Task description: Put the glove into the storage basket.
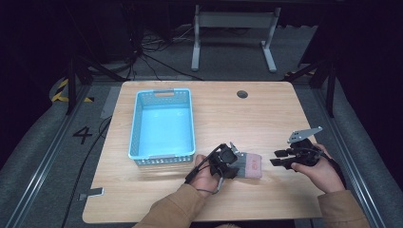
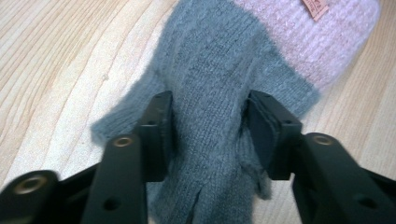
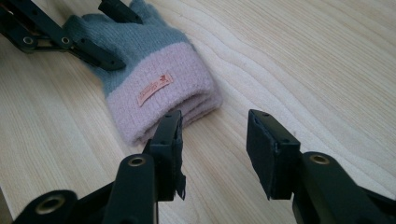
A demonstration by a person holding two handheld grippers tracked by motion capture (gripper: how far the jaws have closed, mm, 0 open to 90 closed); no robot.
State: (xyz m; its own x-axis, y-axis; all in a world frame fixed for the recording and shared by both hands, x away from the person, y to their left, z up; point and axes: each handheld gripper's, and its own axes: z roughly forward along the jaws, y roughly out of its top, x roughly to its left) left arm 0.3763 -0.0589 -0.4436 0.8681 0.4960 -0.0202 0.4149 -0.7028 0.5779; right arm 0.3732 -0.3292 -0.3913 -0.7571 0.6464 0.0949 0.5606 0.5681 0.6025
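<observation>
Grey knit glove with pink cuff; light blue basket; pale wood-grain table.

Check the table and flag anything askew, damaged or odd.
Nothing stands out. The grey and pink glove lies flat on the table, the left claw around its grey part. The blue basket sits upright and undamaged.

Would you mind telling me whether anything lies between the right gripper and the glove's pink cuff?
Nothing visible does. The right gripper is open and faces the pink cuff of the glove across bare table. The left gripper is at the glove's grey end, away from that gap.
</observation>
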